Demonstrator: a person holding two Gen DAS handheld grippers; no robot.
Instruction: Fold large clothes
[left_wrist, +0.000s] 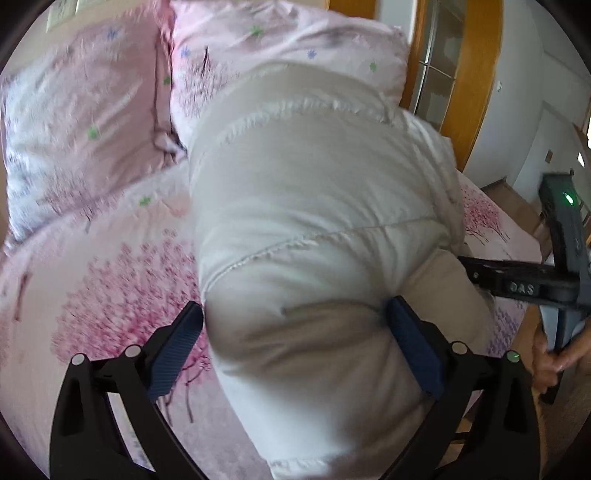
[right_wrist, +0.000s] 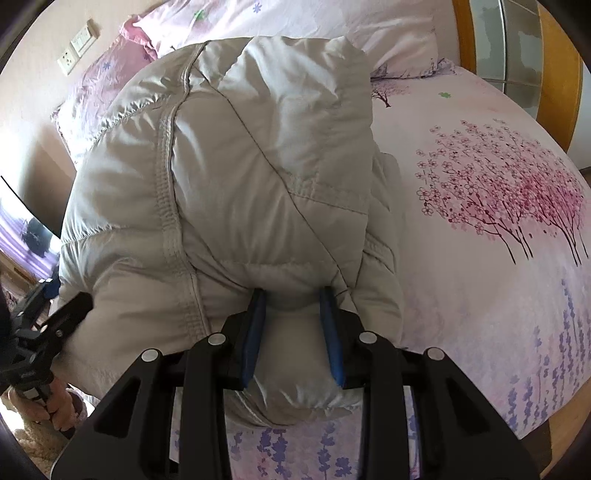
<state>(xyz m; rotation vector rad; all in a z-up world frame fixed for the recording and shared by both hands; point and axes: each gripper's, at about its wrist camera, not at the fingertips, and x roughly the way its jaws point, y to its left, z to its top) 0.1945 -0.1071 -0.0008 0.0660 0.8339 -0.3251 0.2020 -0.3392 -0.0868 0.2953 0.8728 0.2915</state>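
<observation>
Puffy off-white padded jacket (right_wrist: 221, 192) lies bunched on the bed (right_wrist: 480, 295), running from the near edge up toward the pillows (left_wrist: 85, 122) at the head end. The far part of the jacket overlaps the right-hand pillow (left_wrist: 295, 40) in the left wrist view. A sleeve or side panel is folded over on top in the right wrist view, with quilting seams visible. No containers in view; nothing is inside anything.

Right gripper (right_wrist: 293, 332): jaws narrow, blue pads (right_wrist: 255, 339) pressed into a fold of the jacket at its near end, with fabric bulging between and below them. It has hold of the jacket. In the left wrist view the same tool (left_wrist: 517, 284) comes in from the right edge, its tip buried in the jacket's side, with a hand (left_wrist: 554, 362) on the handle.

Left gripper (left_wrist: 295, 317): jaws wide, blue pads on either side of the jacket's rounded near end. The right pad touches the fabric; the left pad sits right at the jacket's edge, contact unclear through blur. Cannot tell if it is clamping. In the right wrist view the left tool (right_wrist: 55, 325) shows at the left edge against the jacket's side, with a hand (right_wrist: 55, 406) below it.

Bedsheet is pink with a blossom-tree print and purple lavender near the foot edge. Wall sockets (right_wrist: 77, 44) above the head end, wooden frame (right_wrist: 554, 74) at top right.
</observation>
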